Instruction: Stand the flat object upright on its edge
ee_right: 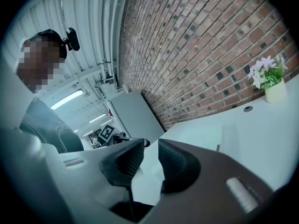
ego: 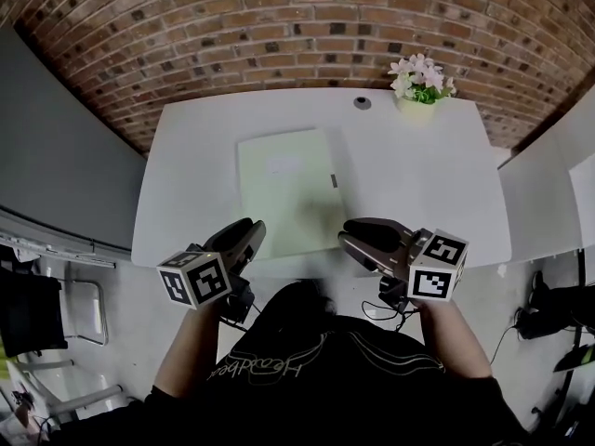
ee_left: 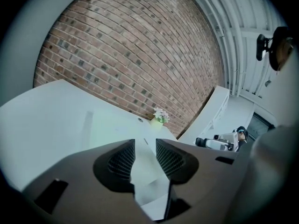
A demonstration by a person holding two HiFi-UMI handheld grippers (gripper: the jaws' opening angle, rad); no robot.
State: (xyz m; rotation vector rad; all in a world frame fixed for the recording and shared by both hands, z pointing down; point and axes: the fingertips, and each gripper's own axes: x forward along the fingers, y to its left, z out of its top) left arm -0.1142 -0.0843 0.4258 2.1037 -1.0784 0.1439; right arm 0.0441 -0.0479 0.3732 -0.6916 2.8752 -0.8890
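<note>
Flat object (ego: pixel 286 189), pale green, lies flat mid table (ego: pixel 186 184), not yet raised. Left gripper (ego: pixel 245 237) & right gripper (ego: pixel 348 234) hover at the near edge, one toward each side of it, prob. so each can take a side when tipping it up. Both jaws slightly apart, nothing btwn them, no grip on anything. Flower pot (ego: pixel 420 91) sits at far edge, well apart.

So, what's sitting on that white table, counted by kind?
Flat pale panel: 1
Pot of flowers: 1
Small round grey disc: 1
Total: 3
</note>
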